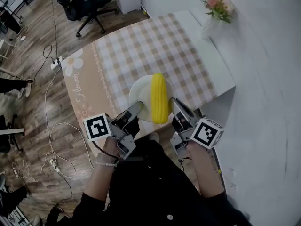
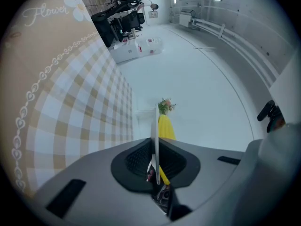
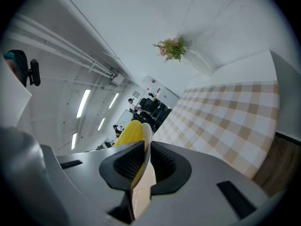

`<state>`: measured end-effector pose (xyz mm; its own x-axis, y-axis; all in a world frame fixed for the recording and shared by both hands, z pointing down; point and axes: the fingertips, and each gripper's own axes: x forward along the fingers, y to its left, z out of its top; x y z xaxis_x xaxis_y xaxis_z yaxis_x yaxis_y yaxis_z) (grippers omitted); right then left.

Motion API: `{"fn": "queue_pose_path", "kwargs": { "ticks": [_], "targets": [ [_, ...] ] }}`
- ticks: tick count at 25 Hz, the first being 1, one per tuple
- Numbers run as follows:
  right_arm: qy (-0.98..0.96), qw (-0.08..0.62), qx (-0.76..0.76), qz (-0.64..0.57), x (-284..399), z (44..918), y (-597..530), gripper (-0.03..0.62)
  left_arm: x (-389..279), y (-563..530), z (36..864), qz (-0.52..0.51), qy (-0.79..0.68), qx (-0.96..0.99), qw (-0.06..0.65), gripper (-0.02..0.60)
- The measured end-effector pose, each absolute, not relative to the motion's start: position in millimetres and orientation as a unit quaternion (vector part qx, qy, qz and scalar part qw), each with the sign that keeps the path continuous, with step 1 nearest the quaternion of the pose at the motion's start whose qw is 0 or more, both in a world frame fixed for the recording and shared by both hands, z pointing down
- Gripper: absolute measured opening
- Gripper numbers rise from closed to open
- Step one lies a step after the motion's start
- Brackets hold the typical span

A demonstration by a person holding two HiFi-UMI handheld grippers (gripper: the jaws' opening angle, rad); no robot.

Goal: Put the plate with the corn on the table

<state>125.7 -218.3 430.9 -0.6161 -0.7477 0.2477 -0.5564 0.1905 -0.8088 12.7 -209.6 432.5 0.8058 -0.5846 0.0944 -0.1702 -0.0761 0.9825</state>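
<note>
The plate (image 1: 138, 94) was over the near edge of the desk (image 1: 141, 46), the corn (image 1: 160, 98) lying lengthwise across it, pointing away from the person. Both grippers had it, one on each side of the rim. Whether its base was touching the checked cloth (image 1: 155, 41), I couldn't tell; it looked carried, not settled.

So, by my reading, the carry was nearly done. What was left was lowering the plate flat and letting go.

The left gripper (image 1: 135, 107) had its jaws drawn narrow, pinching the thin plate rim edge-on. The right gripper (image 1: 175, 105) was the same, its jaws closed tight on the opposite rim with the cob just behind them. A flower vase (image 1: 214, 13) stood well apart at the far corner.
</note>
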Motion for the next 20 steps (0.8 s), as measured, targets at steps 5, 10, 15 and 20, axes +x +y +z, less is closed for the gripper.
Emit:
{"fn": "queue_pose_path", "kwargs": {
  "ticks": [5,10,15,20],
  "targets": [
    [0.762,0.086,-0.440,-0.468,124.0,449.1,-229.0,0.067,11.6,-221.2,459.9,-0.121,-0.271,0.725,0.622,0.031],
    [0.754,0.070,-0.448,-0.475,123.1,473.0,-238.6,0.067,9.9,-231.6,484.8,-0.087,-0.281,0.729,0.618,0.032],
    [0.748,0.047,-0.457,-0.479,122.7,495.1,-244.5,0.067,10.3,-237.8,508.5,-0.060,-0.288,0.726,0.621,0.032],
    [0.742,0.033,-0.466,-0.481,125.9,515.1,-253.1,0.067,13.9,-249.2,526.7,-0.035,-0.293,0.734,0.612,0.032]
  ]
}}
